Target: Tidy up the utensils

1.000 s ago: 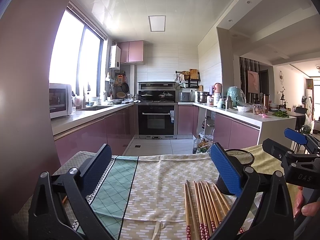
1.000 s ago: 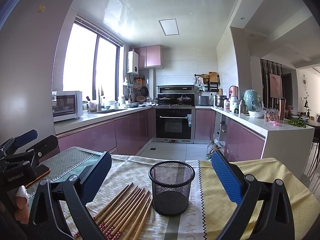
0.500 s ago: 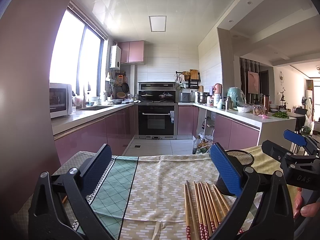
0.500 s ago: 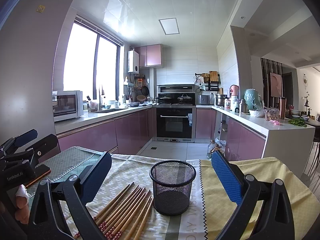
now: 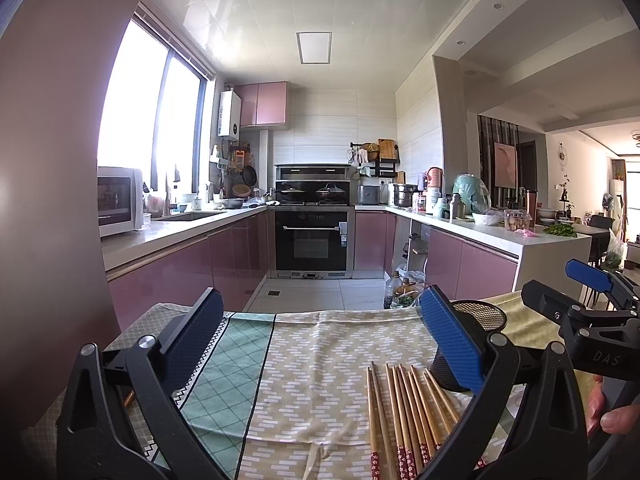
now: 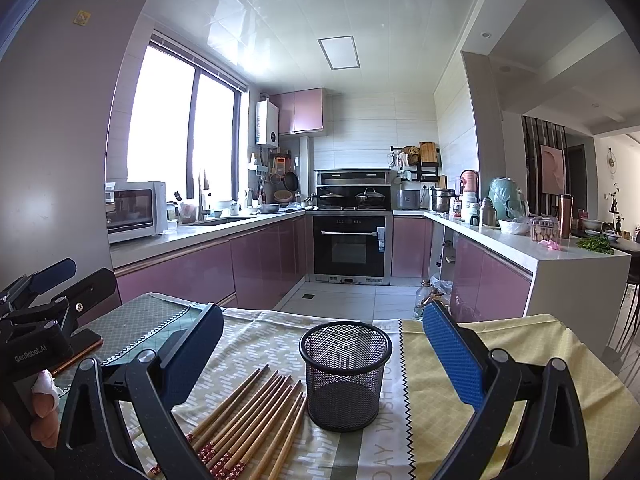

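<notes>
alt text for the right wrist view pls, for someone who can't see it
The open right gripper hovers over a cloth-covered table, with an empty black mesh cup standing upright between its blue-padded fingers. A row of wooden chopsticks lies flat just left of the cup. The left gripper shows at the left edge, a kitchen behind.

The chopsticks [image 6: 256, 420] are brown with red flowery ends. The mesh cup [image 6: 345, 372] is black. The tablecloth [image 6: 512, 344] has yellow checks, tan with white dashes, and green diamonds. The kitchen cabinets [image 6: 264, 256] are pink.
</notes>
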`<action>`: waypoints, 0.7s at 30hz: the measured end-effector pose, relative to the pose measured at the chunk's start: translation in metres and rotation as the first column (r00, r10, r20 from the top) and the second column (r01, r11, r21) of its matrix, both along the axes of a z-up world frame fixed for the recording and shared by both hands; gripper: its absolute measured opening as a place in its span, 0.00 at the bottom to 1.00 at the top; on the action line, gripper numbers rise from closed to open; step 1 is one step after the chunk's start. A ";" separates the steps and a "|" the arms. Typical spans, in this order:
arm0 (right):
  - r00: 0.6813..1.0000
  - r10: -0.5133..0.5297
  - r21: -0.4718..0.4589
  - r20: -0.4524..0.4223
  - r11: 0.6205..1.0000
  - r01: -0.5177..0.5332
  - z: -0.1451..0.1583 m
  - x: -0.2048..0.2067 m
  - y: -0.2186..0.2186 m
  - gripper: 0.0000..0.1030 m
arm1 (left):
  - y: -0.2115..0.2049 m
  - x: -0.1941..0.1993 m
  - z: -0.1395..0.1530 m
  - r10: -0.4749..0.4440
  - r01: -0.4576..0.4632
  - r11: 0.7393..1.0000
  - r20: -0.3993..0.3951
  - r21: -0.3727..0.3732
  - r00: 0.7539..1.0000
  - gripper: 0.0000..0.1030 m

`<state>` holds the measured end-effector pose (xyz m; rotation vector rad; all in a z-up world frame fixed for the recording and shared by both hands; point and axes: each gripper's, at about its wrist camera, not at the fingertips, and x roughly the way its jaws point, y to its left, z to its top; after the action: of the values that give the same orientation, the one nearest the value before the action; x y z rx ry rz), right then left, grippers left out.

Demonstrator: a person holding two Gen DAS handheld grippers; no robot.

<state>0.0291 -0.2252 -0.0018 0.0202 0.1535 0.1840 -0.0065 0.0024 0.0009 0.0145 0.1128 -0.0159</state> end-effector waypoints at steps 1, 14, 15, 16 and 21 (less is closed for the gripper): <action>1.000 0.000 0.000 0.000 1.000 0.000 0.000 0.000 0.000 0.94 | 0.001 0.000 0.000 -0.001 0.001 1.000 -0.001 0.000 1.000 0.95; 1.000 0.003 0.001 -0.002 1.000 -0.003 0.000 0.001 0.001 0.94 | 0.001 0.000 0.001 -0.002 0.002 1.000 -0.002 0.000 1.000 0.95; 1.000 0.003 0.001 -0.003 1.000 -0.003 0.000 0.001 0.001 0.94 | 0.001 -0.001 0.001 -0.001 0.001 1.000 -0.002 0.000 1.000 0.95; 1.000 0.002 0.002 -0.004 1.000 -0.002 0.000 0.001 0.001 0.94 | 0.002 0.000 0.001 -0.002 0.002 1.000 -0.003 -0.001 1.000 0.95; 1.000 0.004 0.001 -0.005 1.000 -0.004 -0.001 0.002 0.001 0.94 | 0.002 0.000 0.000 -0.002 0.002 1.000 -0.002 -0.001 1.000 0.95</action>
<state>0.0308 -0.2240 -0.0030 0.0218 0.1588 0.1884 -0.0069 0.0042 0.0012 0.0135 0.1148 -0.0182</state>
